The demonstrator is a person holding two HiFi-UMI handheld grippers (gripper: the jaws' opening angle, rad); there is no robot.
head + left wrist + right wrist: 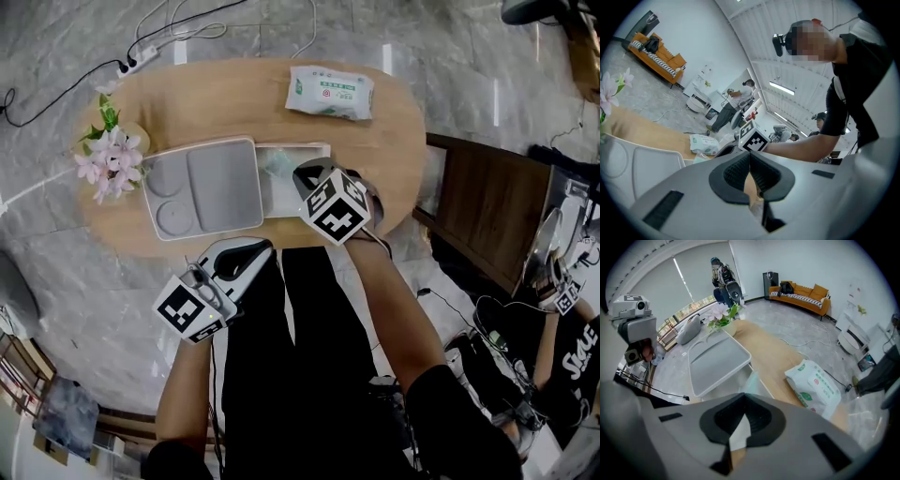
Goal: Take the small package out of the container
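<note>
The left gripper point(750, 157) fills the lower half, its grey body broad, its dark ribbed pads meeting at the tips with nothing between them; just above them the right gripper point(753, 138) shows its marker cube, carried on a bare forearm point(801, 145) that reaches in from a person in a black shirt point(853, 93) at the right; left of the cube a small package point(700, 158), pale and translucent, shows just under a white pack of wipes point(704, 143) that lies on the wooden table point(642, 133); a white moulded lid point(647, 164) lies nearer; pink flowers point(609, 91) stand at the left edge; an orange sofa point(656, 56) and a standing person point(736, 101) are far behind.
</note>
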